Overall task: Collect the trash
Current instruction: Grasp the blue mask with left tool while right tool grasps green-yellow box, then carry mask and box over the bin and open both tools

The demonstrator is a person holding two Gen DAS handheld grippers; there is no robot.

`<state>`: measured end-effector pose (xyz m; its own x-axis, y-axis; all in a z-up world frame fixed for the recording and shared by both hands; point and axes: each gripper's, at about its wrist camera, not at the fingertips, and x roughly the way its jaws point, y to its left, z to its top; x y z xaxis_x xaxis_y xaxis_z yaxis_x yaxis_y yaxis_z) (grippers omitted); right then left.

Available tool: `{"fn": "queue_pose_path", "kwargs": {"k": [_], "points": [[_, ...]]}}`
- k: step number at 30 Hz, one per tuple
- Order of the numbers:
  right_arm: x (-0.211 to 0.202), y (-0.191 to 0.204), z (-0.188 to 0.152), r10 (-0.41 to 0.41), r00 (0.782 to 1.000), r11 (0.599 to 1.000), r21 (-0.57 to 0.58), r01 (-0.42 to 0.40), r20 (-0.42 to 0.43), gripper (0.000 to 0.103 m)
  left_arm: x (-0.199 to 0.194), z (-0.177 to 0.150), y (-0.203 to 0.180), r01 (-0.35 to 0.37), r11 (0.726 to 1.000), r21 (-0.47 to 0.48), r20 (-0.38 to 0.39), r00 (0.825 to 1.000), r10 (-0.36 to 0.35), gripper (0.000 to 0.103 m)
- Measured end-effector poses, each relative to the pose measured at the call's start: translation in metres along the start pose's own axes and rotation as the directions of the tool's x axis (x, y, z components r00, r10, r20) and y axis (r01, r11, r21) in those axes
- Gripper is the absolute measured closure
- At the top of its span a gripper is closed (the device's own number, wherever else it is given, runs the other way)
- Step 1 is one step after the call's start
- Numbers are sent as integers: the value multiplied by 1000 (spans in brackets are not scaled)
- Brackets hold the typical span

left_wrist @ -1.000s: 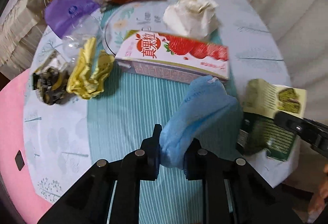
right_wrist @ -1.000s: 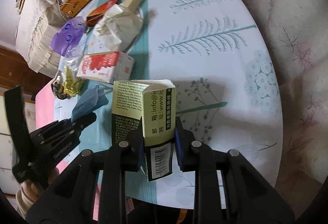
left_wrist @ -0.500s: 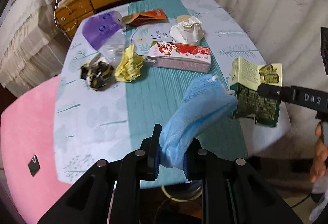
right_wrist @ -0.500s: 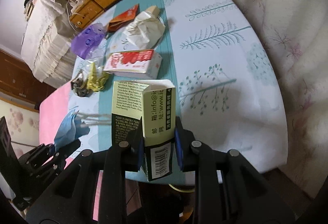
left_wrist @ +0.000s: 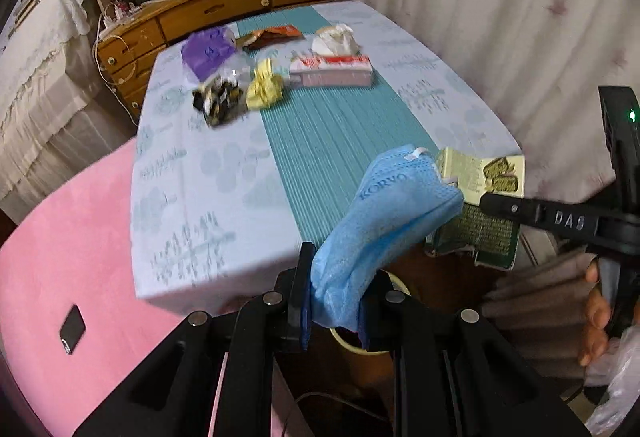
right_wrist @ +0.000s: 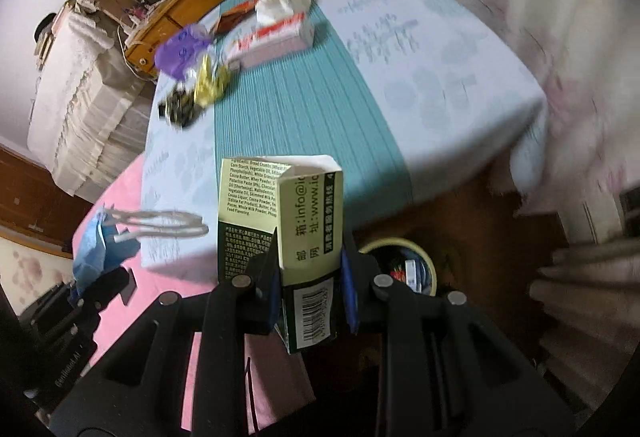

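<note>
My left gripper (left_wrist: 334, 301) is shut on a blue face mask (left_wrist: 384, 221), held off the table's near edge. My right gripper (right_wrist: 310, 285) is shut on a green and cream food box (right_wrist: 288, 213), which also shows at the right of the left wrist view (left_wrist: 480, 197). Under both, on the floor, stands a yellow-rimmed bin (right_wrist: 424, 261) with some trash inside; only a part of its rim (left_wrist: 352, 345) shows in the left wrist view. The mask (right_wrist: 96, 249) and left gripper appear at the left of the right wrist view.
On the table (left_wrist: 332, 141) lie a strawberry carton (left_wrist: 332, 73), white crumpled paper (left_wrist: 336, 39), a yellow wrapper (left_wrist: 264, 89), a dark wrapper (left_wrist: 218, 103), a purple bag (left_wrist: 206, 51) and an orange packet (left_wrist: 272, 35). A pink surface (left_wrist: 64, 257) lies left, curtains (left_wrist: 500, 17) right.
Both grippers have pulled back from over the table past its near edge and risen a little, carrying the mask and the box. The bin on the floor has come into view.
</note>
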<state>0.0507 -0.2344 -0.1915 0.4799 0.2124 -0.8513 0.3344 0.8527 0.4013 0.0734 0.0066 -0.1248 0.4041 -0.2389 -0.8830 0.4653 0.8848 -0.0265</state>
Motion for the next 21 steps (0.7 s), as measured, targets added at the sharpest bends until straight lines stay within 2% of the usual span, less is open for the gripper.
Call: {"fn": "queue_pose_path", "kwargs": {"k": [4,8,12,16,21], "points": [[0,-2,-56,-32,998,999,26,33,-54,82,0,-51,0,40,999,-5,-69,997,-41,86],[-3,-3,-95,-70,994,997,10,71,-83,82,9,-80,-11,48,999,7,-114,992,-47,86],[5,-14,-118,-103,988,995,-9,103,-115,82,30,-102,-26,51,999,-5,-160,986,-51,86],[33,-35,-138,-128,979,992,-14,128,-161,82,70,-121,-40,17,1000,-13,-198,980,-20,86],[102,-74,-169,-152,959,988,-15,153,-237,82,142,-147,-48,-8,998,-57,-238,971,-6,86]]}}
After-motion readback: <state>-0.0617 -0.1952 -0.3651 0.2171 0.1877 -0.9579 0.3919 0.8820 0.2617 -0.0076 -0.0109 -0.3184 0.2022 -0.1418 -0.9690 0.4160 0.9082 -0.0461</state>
